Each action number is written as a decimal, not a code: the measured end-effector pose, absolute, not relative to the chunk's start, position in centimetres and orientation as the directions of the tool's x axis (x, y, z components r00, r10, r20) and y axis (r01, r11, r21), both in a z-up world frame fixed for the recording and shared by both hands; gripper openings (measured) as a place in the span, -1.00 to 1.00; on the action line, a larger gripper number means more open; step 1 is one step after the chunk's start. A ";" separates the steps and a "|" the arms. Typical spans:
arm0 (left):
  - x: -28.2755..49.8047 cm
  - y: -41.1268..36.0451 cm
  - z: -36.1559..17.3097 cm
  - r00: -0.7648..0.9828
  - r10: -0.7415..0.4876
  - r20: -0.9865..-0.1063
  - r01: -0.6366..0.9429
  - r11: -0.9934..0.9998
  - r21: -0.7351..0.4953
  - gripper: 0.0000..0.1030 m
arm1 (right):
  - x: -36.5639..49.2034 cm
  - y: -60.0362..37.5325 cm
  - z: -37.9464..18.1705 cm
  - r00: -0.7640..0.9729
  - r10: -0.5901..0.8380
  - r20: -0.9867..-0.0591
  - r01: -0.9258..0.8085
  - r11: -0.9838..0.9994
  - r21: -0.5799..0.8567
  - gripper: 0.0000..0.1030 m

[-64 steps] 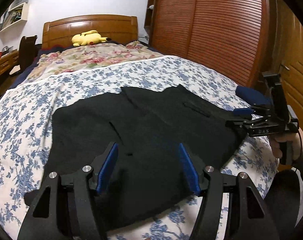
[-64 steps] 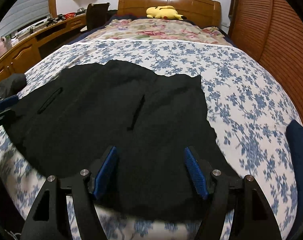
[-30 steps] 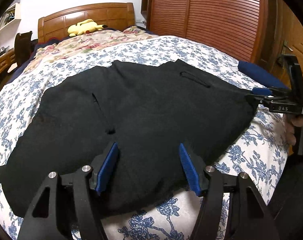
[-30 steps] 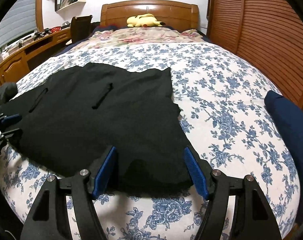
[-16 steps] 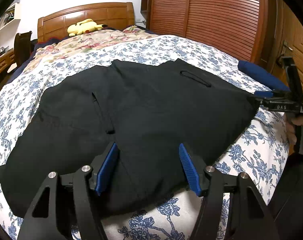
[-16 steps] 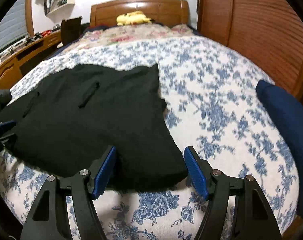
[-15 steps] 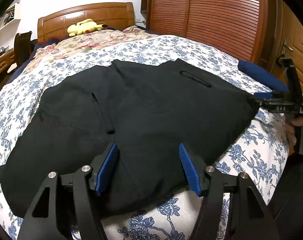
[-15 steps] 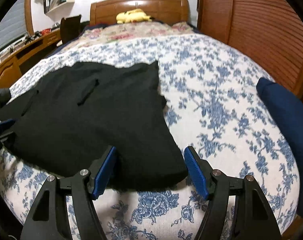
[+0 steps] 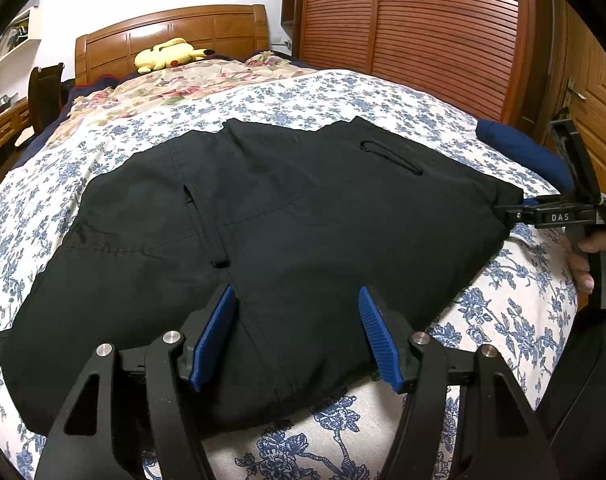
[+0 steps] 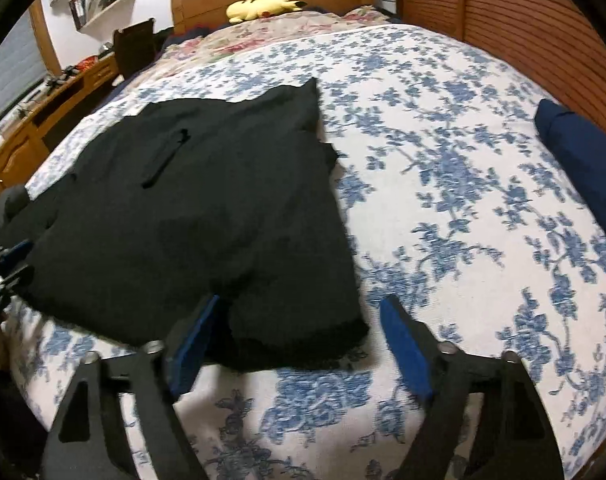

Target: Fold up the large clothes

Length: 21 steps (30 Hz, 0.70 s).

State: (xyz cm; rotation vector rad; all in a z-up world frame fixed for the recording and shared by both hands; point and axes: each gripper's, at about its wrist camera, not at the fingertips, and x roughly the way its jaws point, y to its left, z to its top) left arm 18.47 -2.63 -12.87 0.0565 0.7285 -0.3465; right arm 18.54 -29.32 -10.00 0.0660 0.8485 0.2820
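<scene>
Near the bed's foot edge lies the soft black fabric garment point(image 9: 287, 216), floppy and light; grab corners. Left gripper point(image 9: 297, 336) jaws released above it, right gripper point(image 10: 299, 346) jaws closing around its corner.

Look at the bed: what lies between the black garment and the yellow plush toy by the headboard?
In both views, bare blue-flowered bedspread, then a pink-flowered quilt, lie between the black garment and the yellow plush toy.
</scene>
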 end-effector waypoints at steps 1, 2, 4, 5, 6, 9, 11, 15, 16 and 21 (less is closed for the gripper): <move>18.5 -2.6 -12.9 0.692 -0.290 -0.661 0.329 0.942 -0.069 0.27 | 18.4 -29.3 -10.0 0.618 0.298 -0.728 -0.233 0.953 0.193 0.09; 18.5 -2.7 -12.9 0.692 -0.289 -0.662 0.328 0.942 -0.068 0.27 | 18.4 -29.3 -10.0 0.615 0.306 -0.727 -0.236 0.951 0.201 0.06; 18.5 -2.6 -12.8 0.692 -0.288 -0.661 0.329 0.942 -0.066 0.27 | 18.4 -29.5 -10.1 0.613 0.322 -0.722 -0.252 0.945 0.207 -0.08; 18.5 -2.6 -12.9 0.693 -0.287 -0.662 0.328 0.942 -0.065 0.27 | 18.4 -29.6 -10.2 0.612 0.332 -0.718 -0.258 0.942 0.216 -0.18; 18.4 -2.6 -12.9 0.693 -0.286 -0.662 0.327 0.943 -0.065 0.27 | 18.4 -29.7 -10.2 0.614 0.342 -0.711 -0.266 0.938 0.222 -0.25; 18.4 -2.6 -12.9 0.691 -0.292 -0.661 0.328 0.942 -0.073 0.27 | 17.9 -29.6 -9.7 0.653 0.333 -0.680 -0.275 0.941 0.197 -0.52; 18.3 -2.5 -12.9 0.691 -0.298 -0.658 0.330 0.941 -0.080 0.27 | 17.5 -29.3 -9.3 0.679 0.321 -0.660 -0.277 0.945 0.174 -0.61; 17.9 -2.0 -12.5 0.696 -0.311 -0.648 0.334 0.938 -0.092 0.27 | 16.9 -29.1 -8.5 0.725 0.315 -0.613 -0.265 0.948 0.174 -0.66; 17.9 -1.9 -12.3 0.698 -0.314 -0.644 0.334 0.938 -0.095 0.27 | 16.7 -29.1 -8.3 0.736 0.318 -0.598 -0.260 0.948 0.184 -0.67; 17.2 -0.6 -10.8 0.724 -0.328 -0.607 0.325 0.938 -0.119 0.27 | 15.4 -27.6 -6.9 0.772 0.313 -0.554 -0.257 0.950 0.178 -0.69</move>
